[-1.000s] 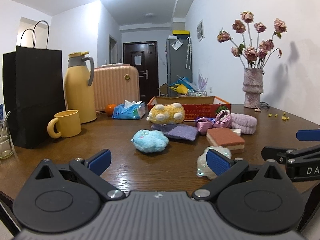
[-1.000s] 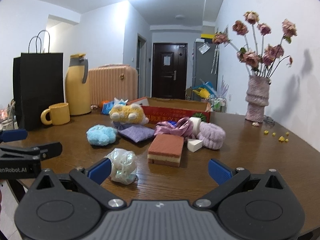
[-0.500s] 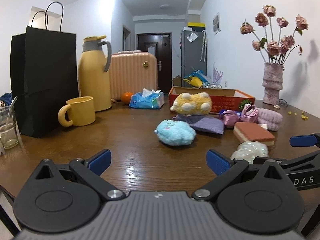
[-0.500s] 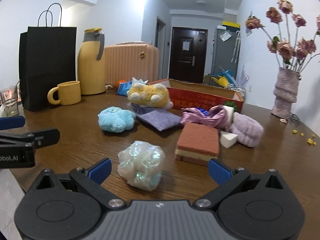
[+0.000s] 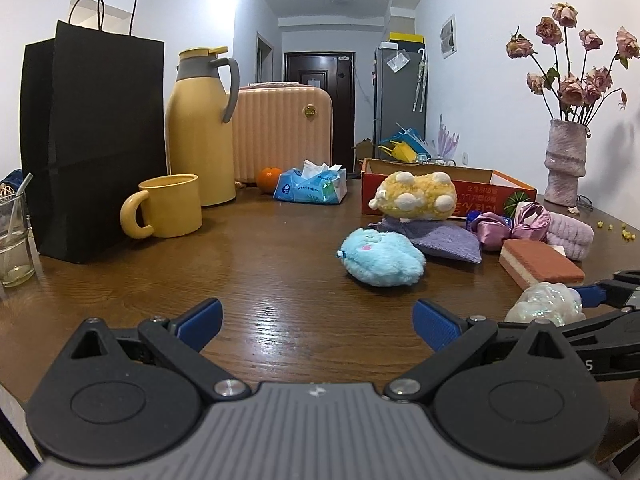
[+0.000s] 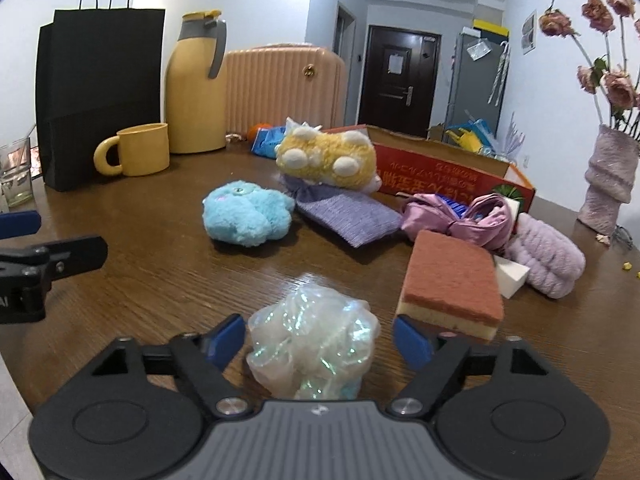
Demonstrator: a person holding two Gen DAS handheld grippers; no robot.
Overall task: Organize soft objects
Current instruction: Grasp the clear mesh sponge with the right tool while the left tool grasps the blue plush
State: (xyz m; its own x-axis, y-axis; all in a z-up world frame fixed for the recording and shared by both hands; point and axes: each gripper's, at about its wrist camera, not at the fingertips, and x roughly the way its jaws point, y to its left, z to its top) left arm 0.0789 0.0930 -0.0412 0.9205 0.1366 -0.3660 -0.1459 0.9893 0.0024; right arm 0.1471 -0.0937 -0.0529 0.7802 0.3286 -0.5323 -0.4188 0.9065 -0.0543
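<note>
An iridescent white mesh puff [image 6: 314, 344] lies on the wooden table [image 6: 152, 264] between the open fingers of my right gripper [image 6: 320, 340]; neither pad presses it. It also shows in the left wrist view [image 5: 546, 304]. My left gripper [image 5: 316, 322] is open and empty over bare table. Beyond lie a blue plush [image 6: 246, 218], a yellow plush [image 6: 328, 158] on a purple cloth [image 6: 350, 218], a pink satin scrunchie [image 6: 468, 216], a terracotta sponge [image 6: 454, 284], a small white sponge [image 6: 512, 276], a lilac headband [image 6: 548, 260] and a red cardboard box [image 6: 448, 170].
At the left stand a black paper bag [image 5: 94, 140], a yellow mug [image 5: 168, 206], a yellow thermos [image 5: 202, 128] and a glass [image 5: 12, 236]. A tissue pack [image 5: 314, 186] and an orange [image 5: 268, 178] are at the back. A vase of dried roses [image 5: 566, 164] stands at the right.
Both grippers have moved forward over the table. My right gripper has come up to the mesh puff, which now sits between its fingers, and the fingers stand closer together.
</note>
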